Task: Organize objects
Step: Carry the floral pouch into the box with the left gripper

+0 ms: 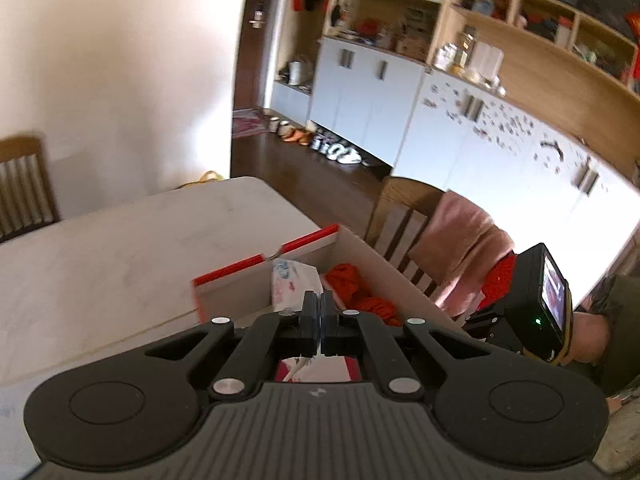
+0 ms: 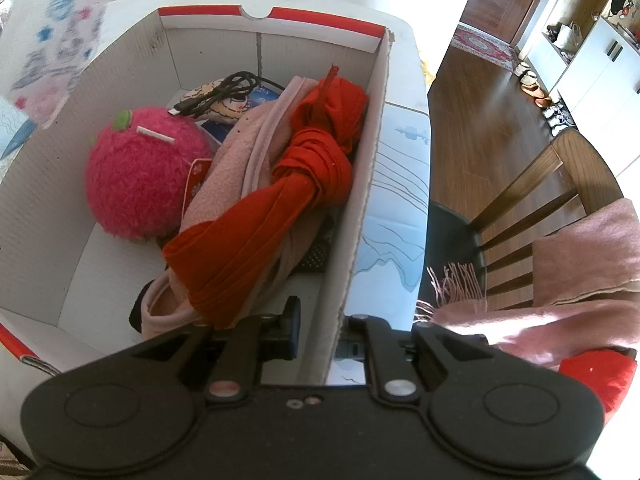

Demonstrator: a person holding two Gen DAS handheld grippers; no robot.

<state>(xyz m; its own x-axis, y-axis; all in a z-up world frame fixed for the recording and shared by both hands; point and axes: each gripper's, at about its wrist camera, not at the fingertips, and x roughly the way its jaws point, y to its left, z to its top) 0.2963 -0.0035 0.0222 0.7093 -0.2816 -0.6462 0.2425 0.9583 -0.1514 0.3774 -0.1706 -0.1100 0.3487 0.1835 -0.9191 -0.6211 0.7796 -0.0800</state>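
White cabinets, open wooden shelves and a dark wood floor are filling the background of the left wrist view, with a pale table (image 1: pixel 120 240) in front carrying a white corrugated cardboard box with red-edged flaps (image 1: pixel 256 276). The left claw (image 1: pixel 320 320) is hovering above the box with its fingers pressed together and nothing between them; past it a patterned white tissue pack (image 1: pixel 292 280) and a knotted red-orange knit scarf (image 1: pixel 352 284) are showing inside the box. In the right wrist view, looking steeply down, the right claw (image 2: pixel 320 332) is straddling the near right wall of the box (image 2: pixel 360 208), one finger inside and one outside, pinching the cardboard. Inside are lying a fuzzy pink apple-shaped plush (image 2: pixel 140 176), a pale pink fleece garment (image 2: pixel 240 152), the red scarf (image 2: pixel 288 184) across it, and a coiled black cable (image 2: pixel 216 92) near the far wall. A fringed pink shawl (image 2: pixel 560 280) is draping over the wooden chair (image 2: pixel 540 184) beside the table, still outside the box. It looks soft, light and limp, likely to sag and trail, so taking a bunched fold near its middle seems wiser than the fringe.
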